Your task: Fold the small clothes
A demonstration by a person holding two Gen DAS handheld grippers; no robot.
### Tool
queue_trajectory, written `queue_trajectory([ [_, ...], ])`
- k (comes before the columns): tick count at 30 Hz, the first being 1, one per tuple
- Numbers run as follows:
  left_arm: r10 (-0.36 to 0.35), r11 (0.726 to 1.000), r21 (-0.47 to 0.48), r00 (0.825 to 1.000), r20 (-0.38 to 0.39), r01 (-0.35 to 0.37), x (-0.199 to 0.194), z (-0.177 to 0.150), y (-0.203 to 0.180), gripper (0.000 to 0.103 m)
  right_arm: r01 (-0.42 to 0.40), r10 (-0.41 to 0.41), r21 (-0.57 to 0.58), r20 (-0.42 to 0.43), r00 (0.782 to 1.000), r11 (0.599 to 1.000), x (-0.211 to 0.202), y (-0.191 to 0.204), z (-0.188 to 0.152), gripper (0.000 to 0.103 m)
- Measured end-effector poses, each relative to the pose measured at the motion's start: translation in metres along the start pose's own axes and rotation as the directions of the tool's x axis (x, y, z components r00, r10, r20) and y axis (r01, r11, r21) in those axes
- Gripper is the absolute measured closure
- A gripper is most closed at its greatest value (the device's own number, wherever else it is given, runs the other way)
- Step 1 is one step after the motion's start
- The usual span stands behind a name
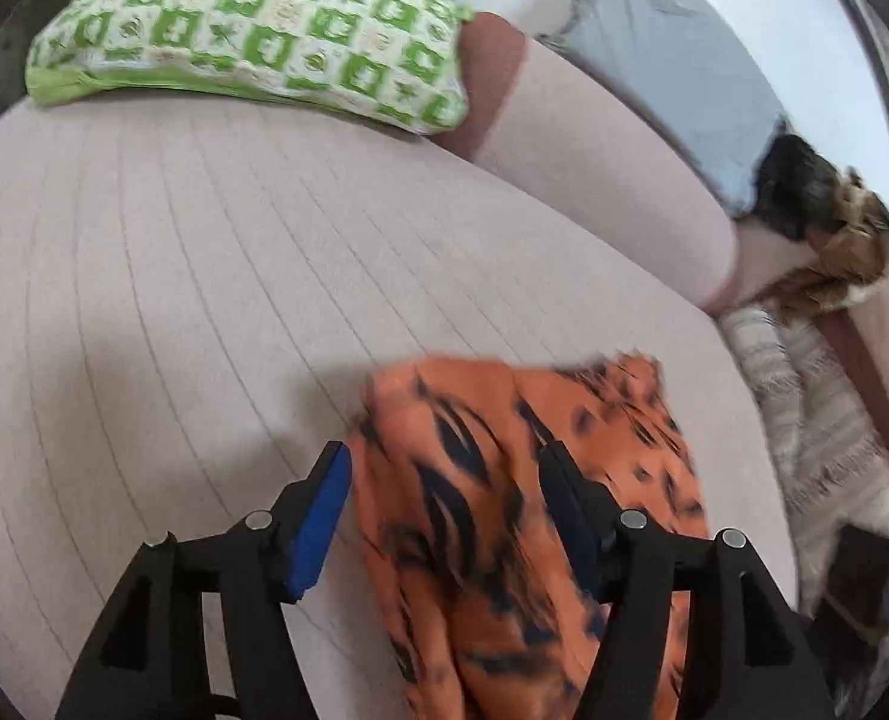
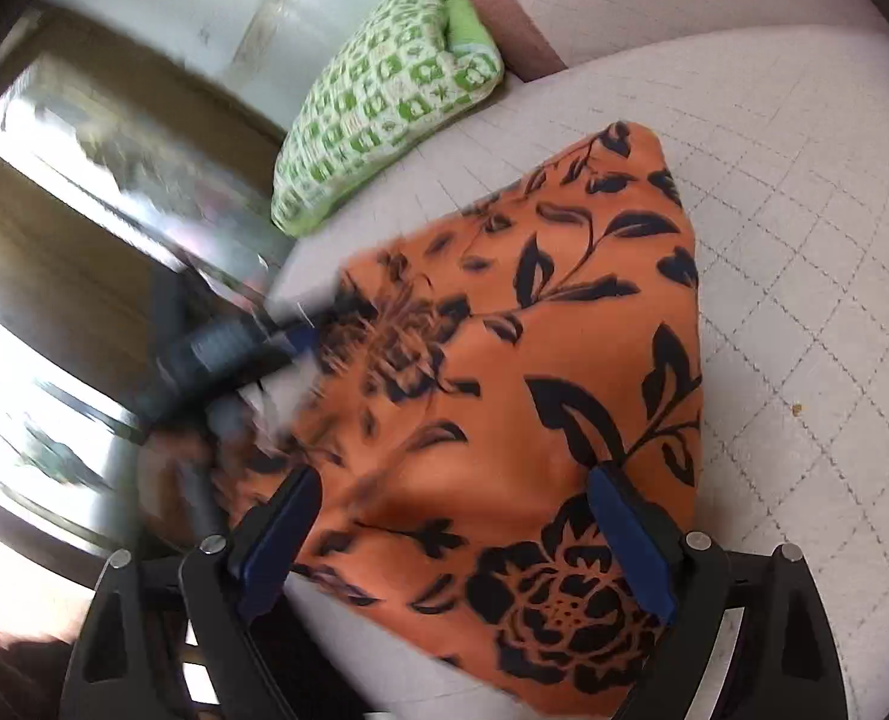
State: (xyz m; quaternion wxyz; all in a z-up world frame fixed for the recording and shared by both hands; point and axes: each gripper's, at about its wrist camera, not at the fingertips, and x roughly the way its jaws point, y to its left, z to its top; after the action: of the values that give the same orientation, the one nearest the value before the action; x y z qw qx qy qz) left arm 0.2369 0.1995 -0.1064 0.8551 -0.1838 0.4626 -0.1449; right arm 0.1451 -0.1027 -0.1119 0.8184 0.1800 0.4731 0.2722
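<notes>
An orange garment with a black floral print lies on the pale quilted sofa seat. In the left wrist view my left gripper is open just above it, the cloth passing between and under the blue-padded fingers. In the right wrist view the same garment lies spread in a folded wedge shape; my right gripper is open over its near part. The left gripper shows there as a dark blurred shape at the garment's left edge.
A green-and-white patterned cushion lies at the back of the seat, also in the right wrist view. A grey pillow, a dark and brown furry thing and a cream fringed textile lie to the right. The seat's edge is left of the garment.
</notes>
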Motion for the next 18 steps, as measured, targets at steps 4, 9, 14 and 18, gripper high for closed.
queue_trajectory([
  [4, 0.07, 0.997, 0.027, 0.995, -0.066, -0.069, 0.03, 0.008, -0.001, 0.074, -0.009, 0.009, 0.001, -0.002, 1.0, 1.0, 0.001, -0.002, 0.0, 0.01],
  [9, 0.1, 0.995, 0.018, 0.993, -0.064, -0.099, 0.022, 0.009, -0.01, 0.06, -0.02, 0.02, -0.001, -0.002, 1.0, 1.0, 0.0, -0.003, -0.001, 0.01],
  [14, 0.085, 0.993, 0.072, 0.994, 0.068, -0.09, -0.049, -0.021, -0.026, 0.026, -0.071, 0.067, 0.049, 0.068, 0.995, 0.996, -0.036, -0.01, 0.003, 0.011],
  [18, 0.041, 0.998, 0.05, 0.998, 0.044, -0.043, -0.068, -0.054, -0.035, 0.025, -0.078, 0.062, 0.231, 0.077, 0.995, 0.97, -0.041, -0.055, 0.008, 0.01],
])
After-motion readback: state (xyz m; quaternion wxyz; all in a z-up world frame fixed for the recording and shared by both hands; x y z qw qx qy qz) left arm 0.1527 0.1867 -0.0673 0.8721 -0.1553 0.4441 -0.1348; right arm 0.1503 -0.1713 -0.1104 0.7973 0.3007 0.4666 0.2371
